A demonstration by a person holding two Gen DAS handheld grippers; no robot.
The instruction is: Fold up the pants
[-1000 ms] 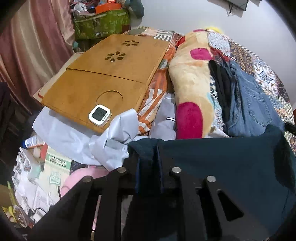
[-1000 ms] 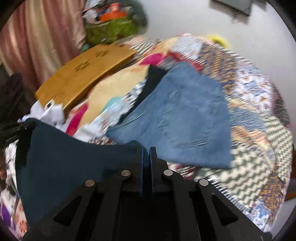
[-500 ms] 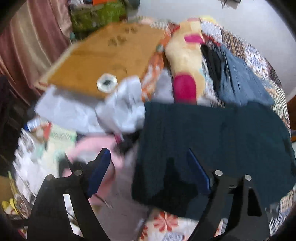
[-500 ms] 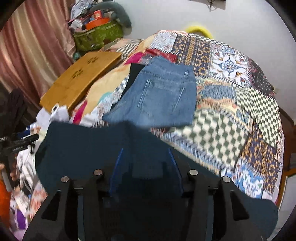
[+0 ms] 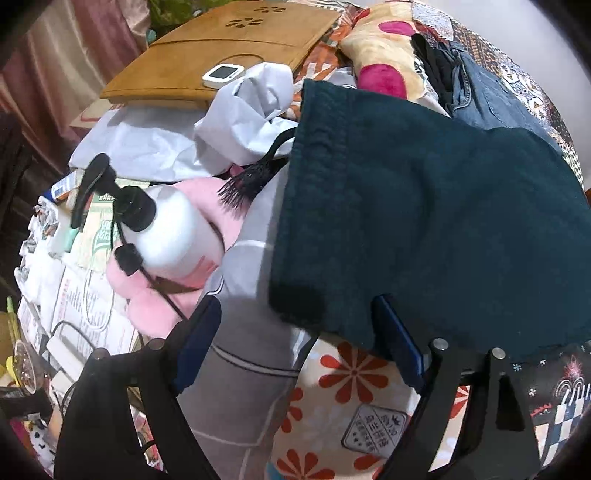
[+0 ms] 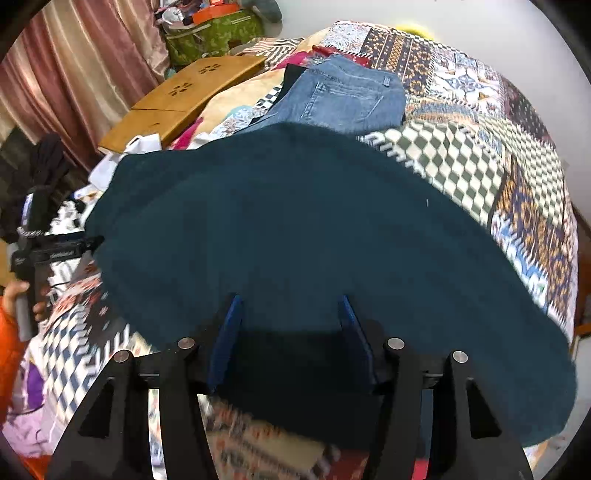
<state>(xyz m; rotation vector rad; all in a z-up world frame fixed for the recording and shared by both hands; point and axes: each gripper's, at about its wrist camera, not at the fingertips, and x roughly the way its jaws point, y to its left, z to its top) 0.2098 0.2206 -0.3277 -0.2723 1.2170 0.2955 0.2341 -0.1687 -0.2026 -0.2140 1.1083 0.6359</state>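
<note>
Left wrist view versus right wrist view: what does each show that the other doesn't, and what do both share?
Left wrist only: a white pump bottle, a pink plush, a black brush and a small white clock on the tray.

Right wrist only: a hand holding the other gripper's handle, a green bag, the checkered quilt.

Both: the teal pants, jeans, the wooden tray, and each view's own gripper, left gripper and right gripper, open.

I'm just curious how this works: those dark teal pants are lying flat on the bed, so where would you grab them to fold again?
Probably at the near edge of the dark teal pants, one gripper toward each end, coming down from above. The cloth lies flat, so only its edges offer a lip to pinch. The left gripper and right gripper, jaws just opened, hang there now.
</note>
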